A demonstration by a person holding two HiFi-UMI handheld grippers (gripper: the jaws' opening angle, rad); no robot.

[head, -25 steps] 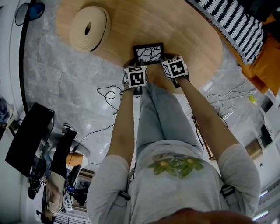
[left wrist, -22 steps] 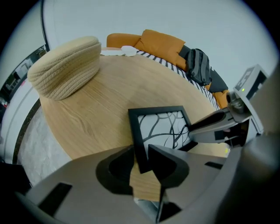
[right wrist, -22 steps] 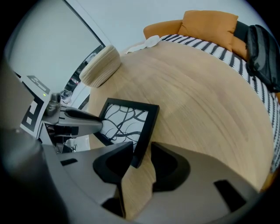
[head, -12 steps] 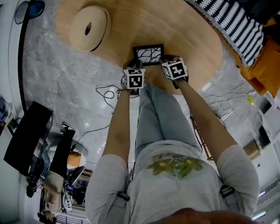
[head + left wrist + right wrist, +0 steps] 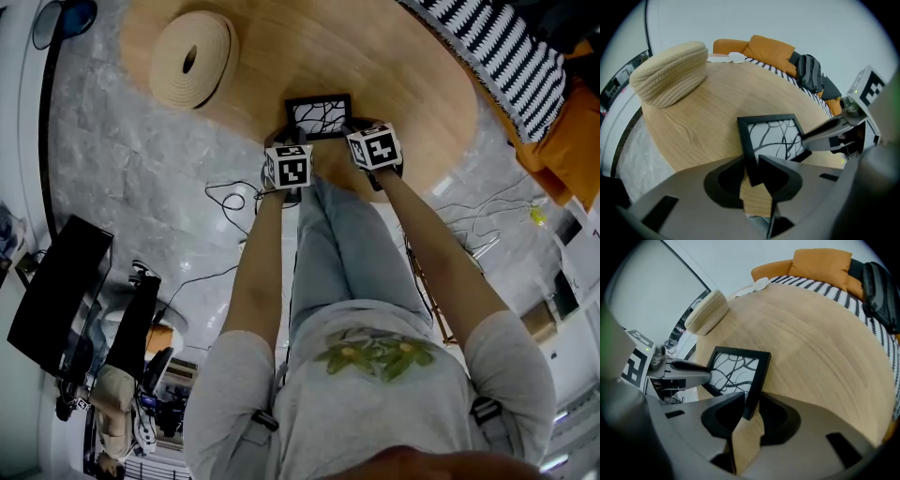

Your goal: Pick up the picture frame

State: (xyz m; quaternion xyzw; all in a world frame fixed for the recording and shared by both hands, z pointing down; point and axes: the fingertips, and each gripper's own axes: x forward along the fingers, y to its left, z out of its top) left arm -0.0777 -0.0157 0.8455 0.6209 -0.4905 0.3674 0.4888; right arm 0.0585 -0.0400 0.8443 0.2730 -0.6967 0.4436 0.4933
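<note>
The picture frame (image 5: 319, 114), black with a white picture of dark branches, lies flat near the front edge of the round wooden table (image 5: 394, 56). My left gripper (image 5: 294, 138) has its jaws closed on the frame's left bar (image 5: 746, 140) at the near corner, pads pressing on it. My right gripper (image 5: 350, 127) is at the near right corner; its jaws are closing with the frame's right bar (image 5: 759, 376) pinched between them. Each gripper shows in the other's view: the right gripper (image 5: 834, 133) and the left gripper (image 5: 684, 371).
A pale coiled woven cushion (image 5: 192, 61) sits at the table's far left. A striped cloth (image 5: 497, 47) and orange cushions (image 5: 572, 141) lie beyond the table at the right. Cables (image 5: 234, 202) trail on the marble floor beside my legs.
</note>
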